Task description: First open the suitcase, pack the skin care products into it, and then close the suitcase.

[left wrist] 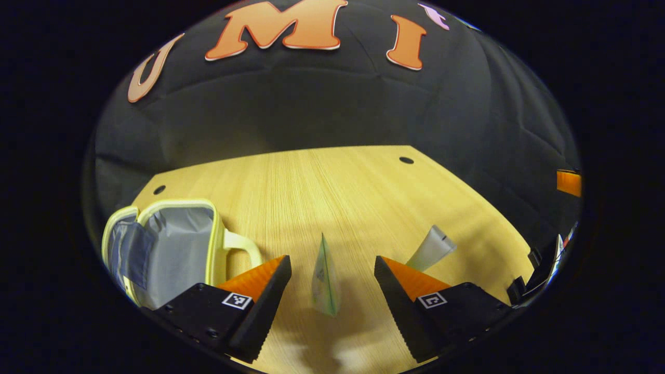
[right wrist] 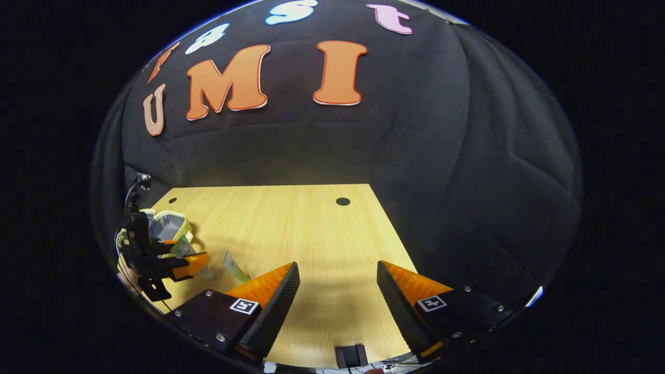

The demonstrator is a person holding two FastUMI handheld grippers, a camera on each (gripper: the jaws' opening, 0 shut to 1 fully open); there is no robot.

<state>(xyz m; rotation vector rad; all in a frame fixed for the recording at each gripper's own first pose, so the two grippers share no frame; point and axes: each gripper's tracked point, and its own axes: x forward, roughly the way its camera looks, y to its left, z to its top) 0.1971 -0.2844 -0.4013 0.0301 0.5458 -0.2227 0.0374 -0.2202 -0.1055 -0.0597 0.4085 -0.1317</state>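
In the left gripper view, a thin pale-green sachet [left wrist: 326, 278] stands on edge at lower centre between the left gripper [left wrist: 332, 283]'s spread fingers, touching neither, with a white tube [left wrist: 431, 248] just beyond the right-hand finger. The suitcase [left wrist: 171, 249], a small pale-yellow case with grey lining, lies open at lower left. In the right gripper view, the right gripper [right wrist: 337, 291] hangs open over the light wooden table [right wrist: 291, 223], backed by black cloth.

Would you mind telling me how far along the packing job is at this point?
Done: the suitcase lies unzipped, its grey lining showing. In hand: the left gripper is open around a standing sachet, not yet closed on it. Left: the white tube on the table is still unpacked, and the case must then be closed. The right gripper is open and holds nothing.
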